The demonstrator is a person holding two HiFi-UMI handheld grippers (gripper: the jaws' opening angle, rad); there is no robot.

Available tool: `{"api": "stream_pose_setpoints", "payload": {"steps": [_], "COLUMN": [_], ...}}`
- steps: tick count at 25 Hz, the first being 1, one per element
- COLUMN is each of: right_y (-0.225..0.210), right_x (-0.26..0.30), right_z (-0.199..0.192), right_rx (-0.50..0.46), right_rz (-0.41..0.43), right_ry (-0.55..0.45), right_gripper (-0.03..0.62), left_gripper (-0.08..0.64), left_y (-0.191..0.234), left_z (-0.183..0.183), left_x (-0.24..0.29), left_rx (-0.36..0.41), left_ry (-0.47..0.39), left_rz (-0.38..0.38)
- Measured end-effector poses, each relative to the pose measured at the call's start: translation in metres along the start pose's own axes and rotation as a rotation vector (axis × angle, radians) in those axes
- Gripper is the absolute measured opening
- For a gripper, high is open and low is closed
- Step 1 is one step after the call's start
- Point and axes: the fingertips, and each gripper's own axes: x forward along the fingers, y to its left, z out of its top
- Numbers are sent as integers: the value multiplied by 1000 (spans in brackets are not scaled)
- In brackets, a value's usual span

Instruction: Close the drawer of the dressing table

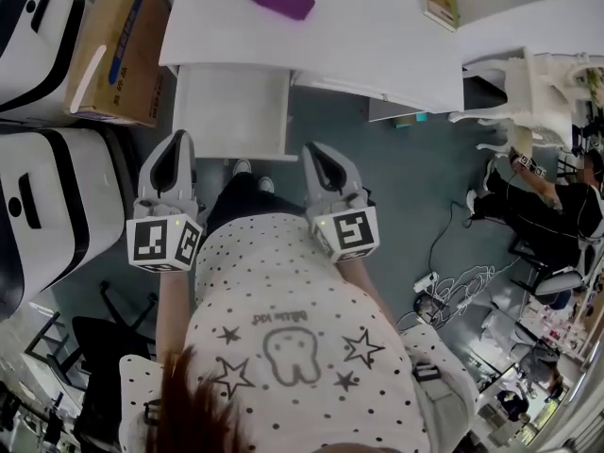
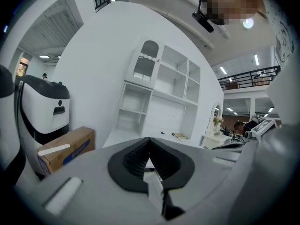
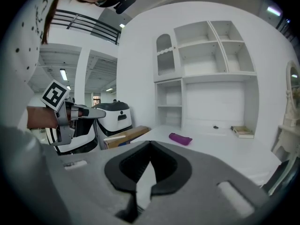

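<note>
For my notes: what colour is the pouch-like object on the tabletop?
The object is purple, best in the head view.

Head view: above the person, facing steeply down, close over the left gripper (image 1: 176,144) and right gripper (image 1: 316,151). The dressing table (image 1: 377,45) top is at 12 o'clock and the cardboard box (image 1: 113,50) at 10 o'clock.
Left gripper view: low and nearly level along its jaws, near the table. The shelf unit (image 2: 159,93) is at 12 o'clock and the box at 8 o'clock.
Right gripper view: same heading, from further right. The left gripper is at 9 o'clock and the purple case (image 3: 180,138) just under centre.
Shared: all three catch the box and table top; the head and right gripper views share the case.
</note>
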Motion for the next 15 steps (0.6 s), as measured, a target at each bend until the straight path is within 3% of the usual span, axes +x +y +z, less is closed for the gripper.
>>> {"api": "stream_pose_setpoints", "payload": {"steps": [15], "right_y": [1], "right_x": [41], "right_z": [8], "right_rx": [28], "right_rz": [-93], "right_ry": [4], "right_gripper": [-5], "left_gripper": [-6], "left_y": [13], "left_z": [-10], "left_x": [35], "left_rx": [19], "left_ry": [74], "left_rz": [-130]}}
